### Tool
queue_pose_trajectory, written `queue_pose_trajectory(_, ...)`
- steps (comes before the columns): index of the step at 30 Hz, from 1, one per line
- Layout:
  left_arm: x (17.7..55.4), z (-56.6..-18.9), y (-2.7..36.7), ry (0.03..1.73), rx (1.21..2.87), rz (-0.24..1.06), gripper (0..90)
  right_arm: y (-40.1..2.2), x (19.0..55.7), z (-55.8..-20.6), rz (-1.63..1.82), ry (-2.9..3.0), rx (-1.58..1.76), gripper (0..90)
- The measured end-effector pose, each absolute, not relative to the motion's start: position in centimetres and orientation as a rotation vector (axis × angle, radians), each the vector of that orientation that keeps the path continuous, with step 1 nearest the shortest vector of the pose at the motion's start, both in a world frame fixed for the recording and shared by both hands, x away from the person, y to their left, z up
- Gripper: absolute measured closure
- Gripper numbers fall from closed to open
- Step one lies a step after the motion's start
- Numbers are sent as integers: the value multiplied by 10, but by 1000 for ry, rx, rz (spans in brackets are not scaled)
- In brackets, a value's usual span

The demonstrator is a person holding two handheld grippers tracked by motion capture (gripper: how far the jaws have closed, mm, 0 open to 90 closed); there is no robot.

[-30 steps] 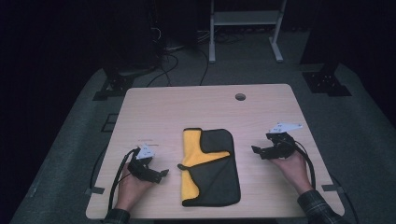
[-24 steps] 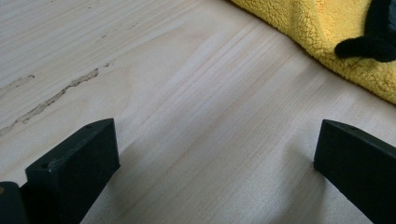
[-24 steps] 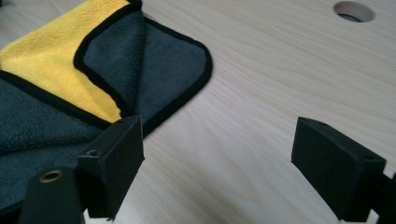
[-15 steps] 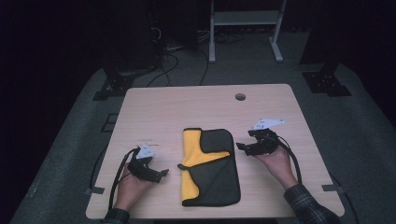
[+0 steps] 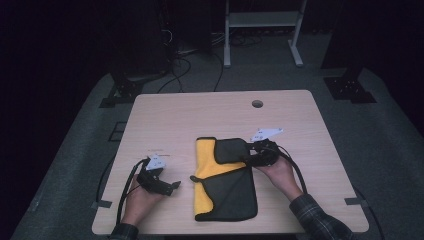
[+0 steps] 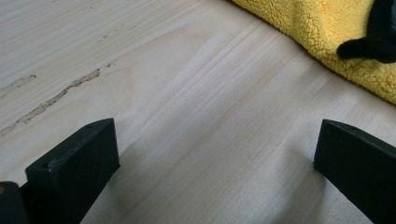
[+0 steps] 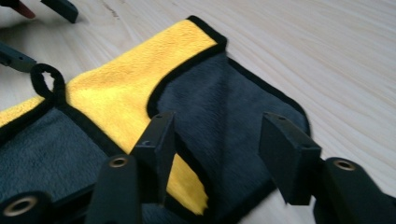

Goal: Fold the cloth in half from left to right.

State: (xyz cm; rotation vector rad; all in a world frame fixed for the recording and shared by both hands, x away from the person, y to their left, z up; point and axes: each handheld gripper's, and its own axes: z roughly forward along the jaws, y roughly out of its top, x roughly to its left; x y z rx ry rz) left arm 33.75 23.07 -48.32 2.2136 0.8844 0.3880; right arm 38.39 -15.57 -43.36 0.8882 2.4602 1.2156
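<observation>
Reading my right fingers (image 7: 289, 154): parted about halfway, just been closing, dark flap between them, pads not pressing it yet
Right gripper (image 5: 251, 155): at the cloth's right edge, over its folded grey corner
Left fingers (image 6: 77, 161): wide apart, only bare wood between them
Left gripper (image 5: 170, 186): resting on the table, just beside the cloth
Cloth (image 5: 222, 175): yellow and dark grey microfibre cloth, folded, lying mid-table near my edge
Table (image 5: 200, 115): pale wood

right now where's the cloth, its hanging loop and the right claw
cloth (image 5: 235, 192), high view, dark lower panel
hanging loop (image 7: 45, 77), right gripper view, black cord ring
right claw (image 7: 217, 142), right gripper view, midway between its tips
</observation>
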Motion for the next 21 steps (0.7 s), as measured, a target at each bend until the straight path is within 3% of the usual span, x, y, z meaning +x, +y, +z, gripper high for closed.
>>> queue_pose_trajectory(13,337,-483,231,886,2211,388,0,-108,392,-444,1238,2547,811,597)
queue_pose_trajectory(21,338,-483,231,882,2215,390,0,-88,394,-457,1201,2593,767,633)
